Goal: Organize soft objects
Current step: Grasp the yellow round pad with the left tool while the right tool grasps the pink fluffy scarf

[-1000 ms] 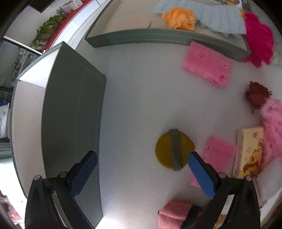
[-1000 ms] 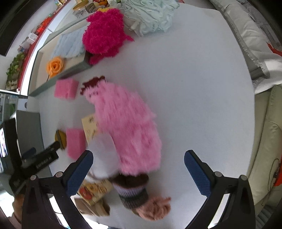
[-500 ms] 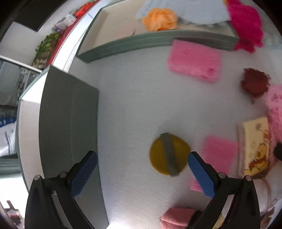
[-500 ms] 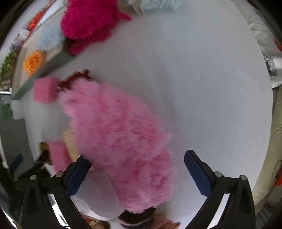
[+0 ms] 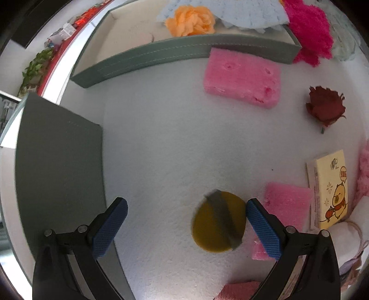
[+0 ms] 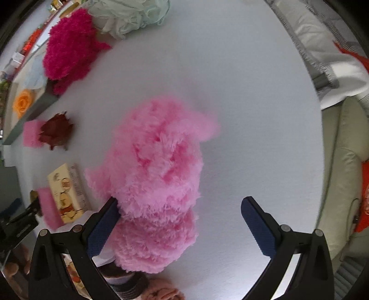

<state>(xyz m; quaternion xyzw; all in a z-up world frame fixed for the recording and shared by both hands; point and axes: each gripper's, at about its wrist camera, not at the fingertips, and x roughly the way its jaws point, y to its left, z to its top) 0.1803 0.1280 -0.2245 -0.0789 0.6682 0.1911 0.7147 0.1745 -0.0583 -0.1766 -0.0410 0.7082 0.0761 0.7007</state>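
My right gripper (image 6: pixel 180 221) is open, low over a fluffy light-pink plush (image 6: pixel 156 175) that lies between its fingers, nearer the left finger (image 6: pixel 101 228). My left gripper (image 5: pixel 186 226) is open above the white table, with a round yellow pad with a grey strap (image 5: pixel 219 221) just inside its right finger (image 5: pixel 263 230). A pink sponge (image 5: pixel 286 207) lies beside that finger. A larger pink sponge (image 5: pixel 242 78) and a dark red fabric rose (image 5: pixel 325 108) lie farther off. A grey tray (image 5: pixel 184 50) holds an orange fabric flower (image 5: pixel 191 20) and a blue cloth (image 5: pixel 230 11).
A second grey tray (image 5: pixel 60 166) lies left of my left gripper. A yellow tissue pack (image 5: pixel 329 189) sits at the right. A magenta plush (image 6: pixel 69 48) leans on the tray end, with a pale green cloth (image 6: pixel 131 16) behind. A sofa (image 6: pixel 341 161) borders the table's right edge.
My right gripper has moved down and forward over the pink plush, which now sits between its fingers. My left gripper has shifted forward and left, so the yellow pad lies by its right finger.
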